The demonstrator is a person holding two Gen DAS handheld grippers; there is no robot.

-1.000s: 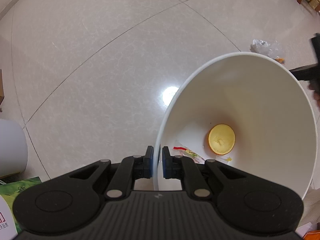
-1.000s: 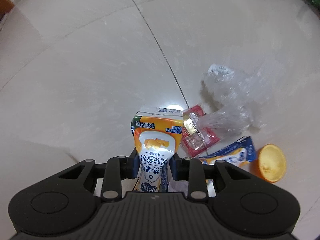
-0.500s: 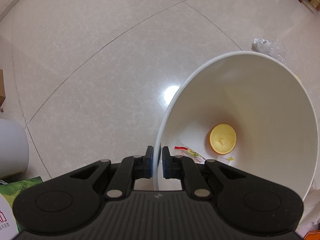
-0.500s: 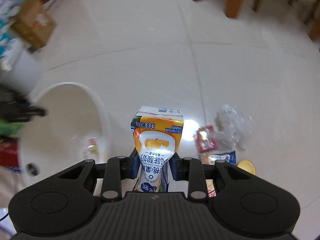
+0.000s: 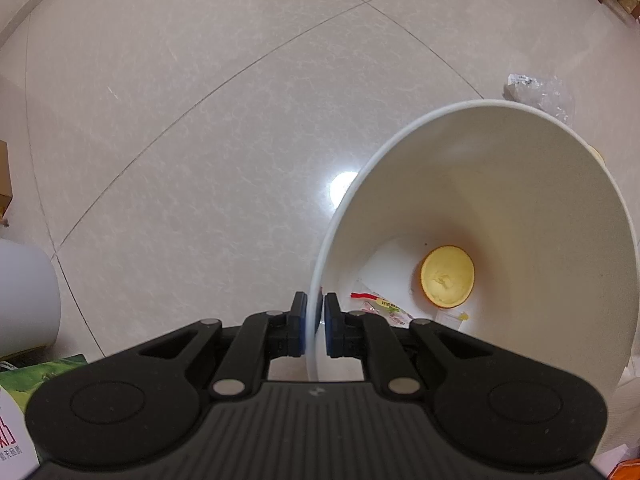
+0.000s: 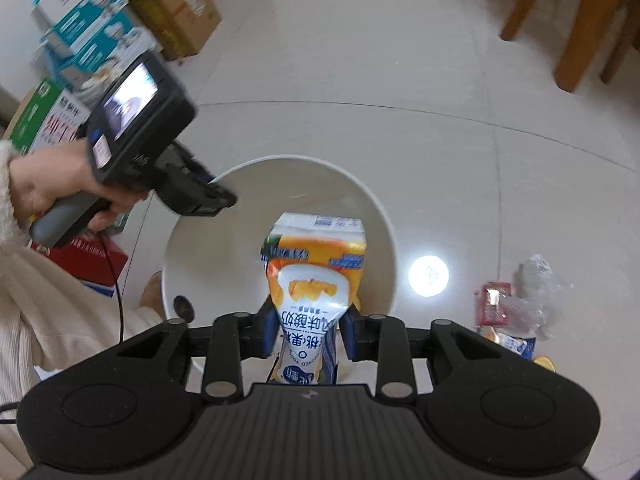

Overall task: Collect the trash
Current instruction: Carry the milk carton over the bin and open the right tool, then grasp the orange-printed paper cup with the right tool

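Note:
My left gripper (image 5: pixel 315 326) is shut on the near rim of a white bin (image 5: pixel 532 184), which is tilted toward the camera. Inside the bin lie an orange half (image 5: pixel 447 276) and a small wrapper (image 5: pixel 380 305). My right gripper (image 6: pixel 308 330) is shut on a crushed orange-and-white drink carton (image 6: pixel 316 276), held above the open mouth of the same white bin (image 6: pixel 384 220). In the right wrist view the left gripper (image 6: pixel 208 196), held in a person's hand (image 6: pixel 52 184), grips the bin's left rim.
On the floor to the bin's right lie a clear plastic bag (image 6: pixel 538 292), a red wrapper (image 6: pixel 492 304) and a blue packet (image 6: pixel 516 346). Cardboard boxes (image 6: pixel 176 4) stand at the far left, wooden chair legs (image 6: pixel 576 32) at the far right. A white cylinder (image 5: pixel 24 300) stands at the left.
My right gripper has carried the carton left from the trash pile to above the bin's mouth. The left gripper and bin have stayed nearly still.

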